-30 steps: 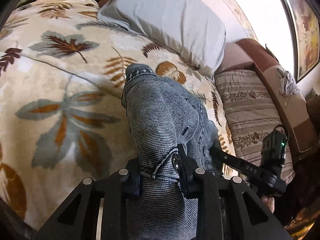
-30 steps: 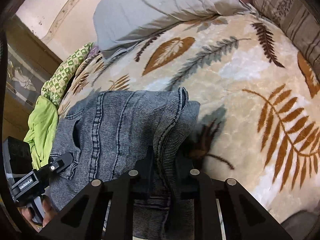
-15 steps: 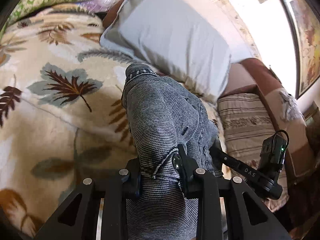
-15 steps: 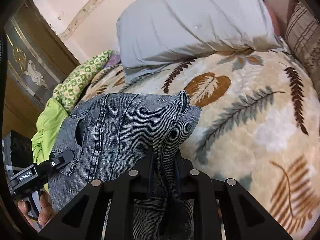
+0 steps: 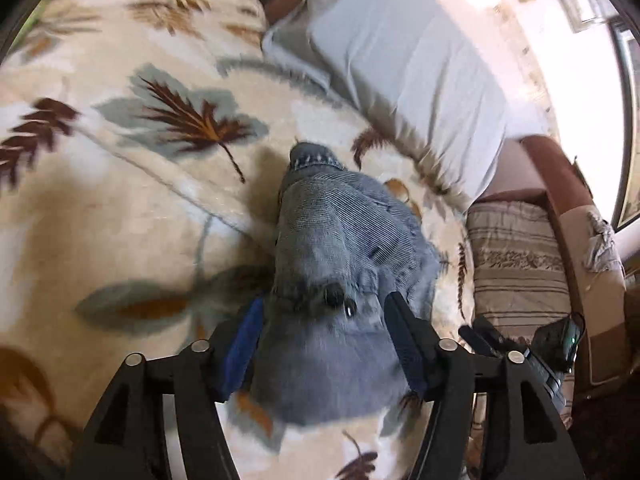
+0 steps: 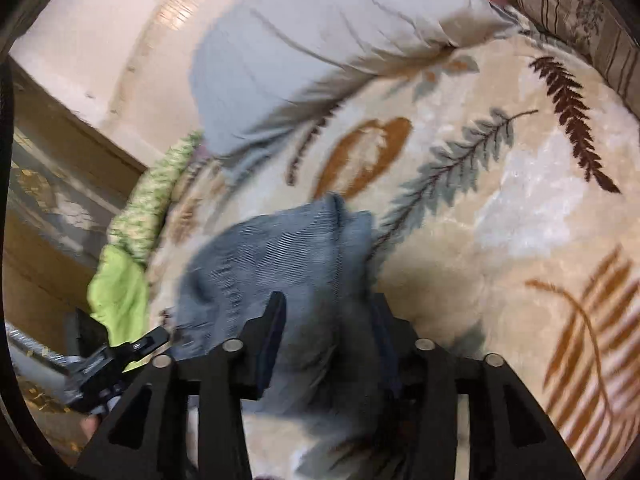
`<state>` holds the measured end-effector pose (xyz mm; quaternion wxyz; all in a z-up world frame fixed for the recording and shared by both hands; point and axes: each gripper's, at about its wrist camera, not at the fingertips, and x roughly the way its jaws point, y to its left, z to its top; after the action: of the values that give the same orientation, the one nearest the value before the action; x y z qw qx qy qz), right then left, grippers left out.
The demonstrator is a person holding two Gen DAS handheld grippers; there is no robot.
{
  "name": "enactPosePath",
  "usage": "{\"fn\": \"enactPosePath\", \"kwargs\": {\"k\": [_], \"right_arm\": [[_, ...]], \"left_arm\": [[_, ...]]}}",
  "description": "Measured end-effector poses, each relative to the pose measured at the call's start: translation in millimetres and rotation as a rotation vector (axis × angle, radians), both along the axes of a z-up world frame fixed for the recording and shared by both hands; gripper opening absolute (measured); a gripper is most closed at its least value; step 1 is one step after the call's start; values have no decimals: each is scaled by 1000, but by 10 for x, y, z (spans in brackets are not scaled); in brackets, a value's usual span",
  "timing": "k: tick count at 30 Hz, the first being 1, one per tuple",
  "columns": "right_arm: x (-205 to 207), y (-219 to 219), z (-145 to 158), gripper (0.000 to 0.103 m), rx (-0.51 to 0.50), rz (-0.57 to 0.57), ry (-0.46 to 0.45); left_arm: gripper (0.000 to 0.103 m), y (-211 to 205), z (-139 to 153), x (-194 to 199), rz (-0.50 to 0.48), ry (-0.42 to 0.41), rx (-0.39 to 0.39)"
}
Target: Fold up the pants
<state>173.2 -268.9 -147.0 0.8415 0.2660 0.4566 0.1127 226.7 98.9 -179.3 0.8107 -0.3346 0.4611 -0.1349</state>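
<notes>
The folded blue denim pants (image 5: 332,232) lie bunched on the leaf-patterned blanket (image 5: 120,200), blurred by motion. My left gripper (image 5: 323,302) straddles their near end with its jaws opening. The denim sits between the blue pads (image 5: 244,340), which stand off the cloth. In the right wrist view the same pants (image 6: 288,252) slump between the fingers of my right gripper (image 6: 328,300). Its jaws are opening too and no longer pinch the fabric. The underside of the pants is hidden.
A grey pillow (image 5: 400,60) (image 6: 320,40) lies just beyond the pants at the head of the bed. A striped cushion (image 5: 516,260) lies to the right, and green cloths (image 6: 120,292) are heaped at the left edge by wooden furniture (image 6: 40,200).
Both grippers were shut on the pants and have now spread their jaws. The denim has slipped free and sagged onto the blanket. Both views have shifted and are blurred.
</notes>
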Motion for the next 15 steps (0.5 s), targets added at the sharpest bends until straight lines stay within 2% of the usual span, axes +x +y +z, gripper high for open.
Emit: {"fn": "enactPosePath", "kwargs": {"k": [2, 3, 4, 5, 6, 8, 10, 12, 15], "right_arm": [[-144, 105, -33, 47, 12, 36, 12], [-190, 172, -100, 47, 5, 51, 29], [-236, 248, -193, 47, -12, 59, 55], [-255, 307, -313, 44, -34, 61, 87], [-255, 344, -381, 40, -50, 65, 104], [-263, 366, -503, 22, -60, 51, 136], [-309, 367, -409, 14, -73, 49, 116], [-362, 371, -260, 12, -68, 37, 100], [-439, 474, -172, 12, -154, 22, 108]], "left_arm": [[62, -21, -72, -189, 4, 4, 12], [61, -76, -170, -257, -8, 38, 13], [55, -108, -252, -309, -12, 63, 9], [51, -132, -273, -327, -16, 73, 5], [52, -191, -271, -357, -12, 55, 46], [44, -284, -231, -375, -21, 20, 134], [40, -365, -228, -371, -26, 22, 181], [39, -410, -167, -432, -29, 2, 198], [39, -474, -213, -448, -47, 6, 243]]}}
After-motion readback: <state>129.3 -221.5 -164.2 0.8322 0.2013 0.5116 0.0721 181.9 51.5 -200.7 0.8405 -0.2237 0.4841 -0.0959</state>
